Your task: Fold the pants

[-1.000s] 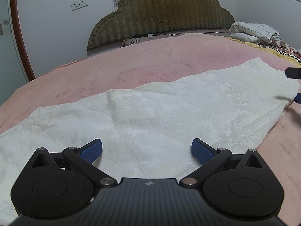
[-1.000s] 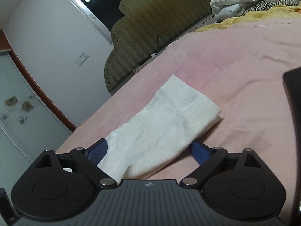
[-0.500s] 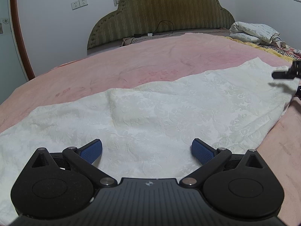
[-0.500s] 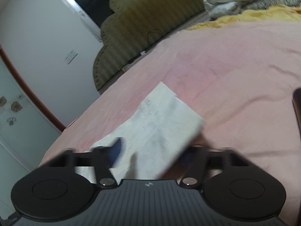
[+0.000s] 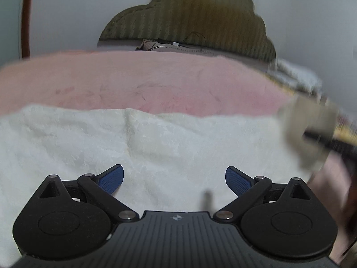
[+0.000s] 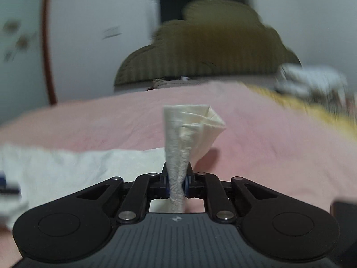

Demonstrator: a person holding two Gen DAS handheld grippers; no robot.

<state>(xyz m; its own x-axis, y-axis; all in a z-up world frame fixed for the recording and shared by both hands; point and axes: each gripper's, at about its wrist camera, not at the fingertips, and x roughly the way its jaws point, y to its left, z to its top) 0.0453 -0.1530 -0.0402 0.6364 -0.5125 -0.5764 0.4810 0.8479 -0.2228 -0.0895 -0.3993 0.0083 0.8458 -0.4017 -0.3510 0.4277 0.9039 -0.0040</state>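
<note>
1. Left wrist view: the left gripper (image 5: 174,178) hangs with its blue-padded fingers spread wide and nothing between them, as it did a second ago. Beneath it the cream-white, embossed fabric pants (image 5: 156,147) lie flat across the middle and lower frame on the pink blanket-covered bed (image 5: 145,80). What has changed is at the right edge: the pants' far end, flat on the bed half a second ago, is now lifted and blurred with motion, held by the dark right gripper (image 5: 312,137).

2. Right wrist view: the right gripper (image 6: 177,184), which straddled the pants' end with its fingers apart a second ago, has closed tightly on it; a bunched tuft of the pants (image 6: 187,131) stands up at frame centre, and the rest trails flat toward the lower left. The olive scalloped upholstered headboard (image 6: 207,51) is smeared by camera motion.

3. Judgement: the grasp is made and the fold has begun; the lifted end likely travels next toward the other end.
</note>
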